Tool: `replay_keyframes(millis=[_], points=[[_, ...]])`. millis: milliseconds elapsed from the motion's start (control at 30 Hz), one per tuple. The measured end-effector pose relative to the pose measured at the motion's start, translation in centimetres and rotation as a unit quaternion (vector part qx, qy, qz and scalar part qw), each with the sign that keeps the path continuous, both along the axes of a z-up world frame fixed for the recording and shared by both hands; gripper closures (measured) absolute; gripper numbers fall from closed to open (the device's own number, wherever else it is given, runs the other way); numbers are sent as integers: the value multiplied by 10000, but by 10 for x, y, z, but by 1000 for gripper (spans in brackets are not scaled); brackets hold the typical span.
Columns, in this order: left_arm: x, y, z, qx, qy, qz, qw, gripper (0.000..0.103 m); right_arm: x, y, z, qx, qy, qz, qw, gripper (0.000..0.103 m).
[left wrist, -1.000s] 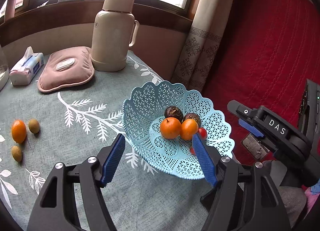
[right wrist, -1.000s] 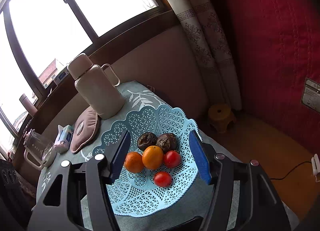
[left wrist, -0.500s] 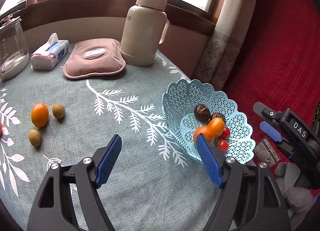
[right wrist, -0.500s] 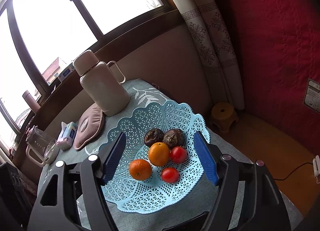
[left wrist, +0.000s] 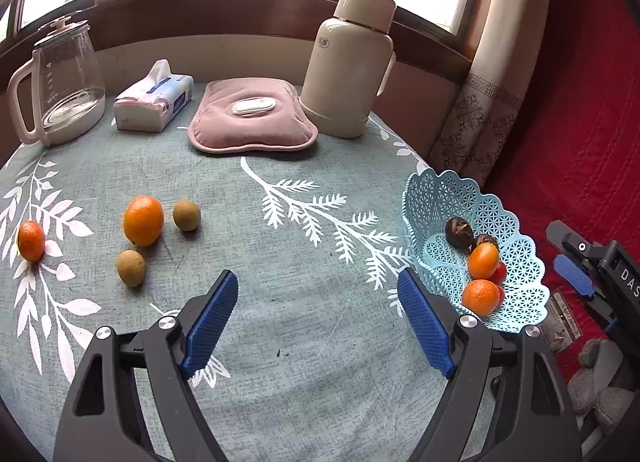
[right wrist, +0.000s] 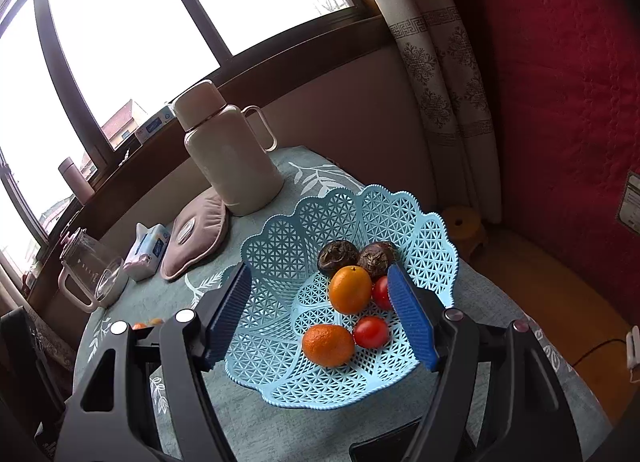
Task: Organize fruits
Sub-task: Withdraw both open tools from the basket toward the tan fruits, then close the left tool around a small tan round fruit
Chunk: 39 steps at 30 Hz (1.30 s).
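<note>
- The left gripper (left wrist: 316, 314) hangs over bare tablecloth (left wrist: 304, 342), its jaws opening with nothing between them.
- The right gripper (right wrist: 320, 310) stands apart and empty over the blue basket (right wrist: 424, 222) (two oranges, two tomatoes and two dark fruits inside).
- On the cloth, well left of the basket, lie a large orange (left wrist: 143, 220), a small orange (left wrist: 31, 241) and two brownish-green fruits (left wrist: 186, 215).

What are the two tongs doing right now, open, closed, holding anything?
Left tongs: empty, jaws opening over bare tablecloth.
Right tongs: open, empty, above the blue basket of fruit.
</note>
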<state>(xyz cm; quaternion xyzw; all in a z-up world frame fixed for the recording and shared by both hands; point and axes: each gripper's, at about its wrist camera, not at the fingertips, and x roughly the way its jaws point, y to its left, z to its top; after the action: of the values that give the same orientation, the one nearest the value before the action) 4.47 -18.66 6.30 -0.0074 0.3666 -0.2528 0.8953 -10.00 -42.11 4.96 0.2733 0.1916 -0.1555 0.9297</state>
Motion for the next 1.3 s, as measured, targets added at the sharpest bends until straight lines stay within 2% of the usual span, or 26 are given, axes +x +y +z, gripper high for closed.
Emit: replay_keyframes(millis=[200,533,833,1133,1300], points=[[7,26,-1,-19,-16,299,9995,21,1,12,1,-149,4,133,9998,31],[23,71,-7,6,23,870,9962,21,6,43,1,-679,32,411,9968,31],[36,92,-18,219,33,1129,9934,22,14,76,-3,-1078,118,840,9905,31],[56,94,-33,504,138,1224,9911,36,20,95,-11,-1174,252,1149,9861,30],[69,91,-39,647,211,1213,9903,47,22,98,-13,-1234,291,1185,9848,30]])
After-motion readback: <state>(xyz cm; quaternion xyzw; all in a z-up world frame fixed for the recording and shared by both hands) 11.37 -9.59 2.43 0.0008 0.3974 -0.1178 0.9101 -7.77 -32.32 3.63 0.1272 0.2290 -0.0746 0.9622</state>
